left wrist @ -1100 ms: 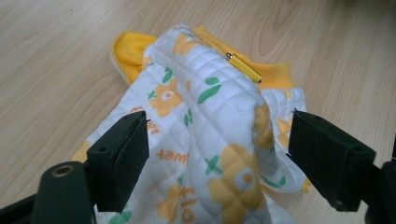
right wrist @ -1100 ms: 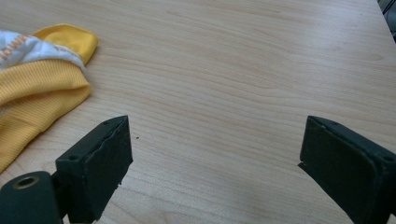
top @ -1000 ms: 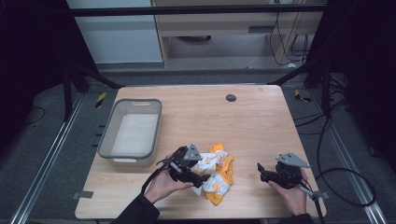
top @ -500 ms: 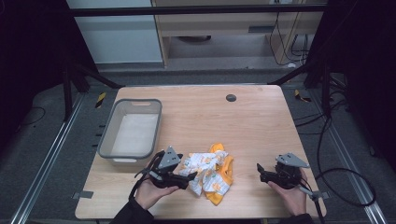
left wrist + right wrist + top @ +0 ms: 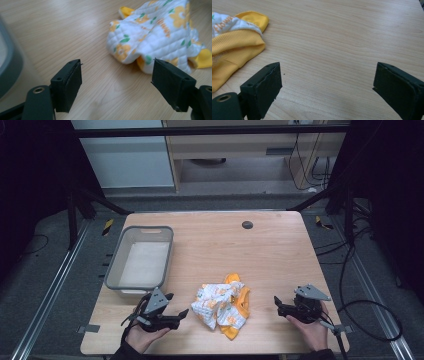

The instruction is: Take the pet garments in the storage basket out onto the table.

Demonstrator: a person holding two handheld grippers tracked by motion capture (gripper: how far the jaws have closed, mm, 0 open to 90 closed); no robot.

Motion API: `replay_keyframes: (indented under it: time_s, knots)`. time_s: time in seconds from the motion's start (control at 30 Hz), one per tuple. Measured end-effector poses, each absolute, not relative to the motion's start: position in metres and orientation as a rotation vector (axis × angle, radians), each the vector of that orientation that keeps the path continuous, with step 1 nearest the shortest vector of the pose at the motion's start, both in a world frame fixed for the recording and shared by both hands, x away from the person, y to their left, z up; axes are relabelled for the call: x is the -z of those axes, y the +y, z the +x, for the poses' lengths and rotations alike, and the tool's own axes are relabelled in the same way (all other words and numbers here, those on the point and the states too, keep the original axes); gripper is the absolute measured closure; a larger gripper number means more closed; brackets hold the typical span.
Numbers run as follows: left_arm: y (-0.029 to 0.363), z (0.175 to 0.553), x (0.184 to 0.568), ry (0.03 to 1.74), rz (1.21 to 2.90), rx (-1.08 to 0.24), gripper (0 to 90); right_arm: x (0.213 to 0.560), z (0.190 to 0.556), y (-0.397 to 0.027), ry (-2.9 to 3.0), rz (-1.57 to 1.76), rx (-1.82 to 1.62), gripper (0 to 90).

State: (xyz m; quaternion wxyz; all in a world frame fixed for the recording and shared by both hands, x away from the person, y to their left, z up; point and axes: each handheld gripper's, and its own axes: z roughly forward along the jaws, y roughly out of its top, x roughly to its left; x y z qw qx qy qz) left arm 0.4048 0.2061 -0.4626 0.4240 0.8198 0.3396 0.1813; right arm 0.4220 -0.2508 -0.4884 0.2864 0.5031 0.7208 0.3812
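Your pale wooden worktop (image 5: 260, 250) sits on a dark floor among black frame posts, with cabinets beyond. A grey bin (image 5: 140, 262) rests at its left side. The crumpled yellow-and-white floral cloth (image 5: 222, 304) lies near your front edge, between both claws. Your left claw (image 5: 176, 316) has just been closing slightly yet stands wide, nothing between its jaws; your right claw (image 5: 278, 302) is wide and empty.

text: "Flowe…", orange letters | on: white quilted cloth (image 5: 229, 23) | partly hidden
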Motion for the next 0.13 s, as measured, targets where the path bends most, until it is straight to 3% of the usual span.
replay_keyframes:
  time_s: [0.13]
  knots:
    - [0.226, 0.396, 0.466, 0.891, 2.024, -0.464, 27.0, 0.489, 0.422, -0.25, 1.933, 1.347, -1.018, 8.1]
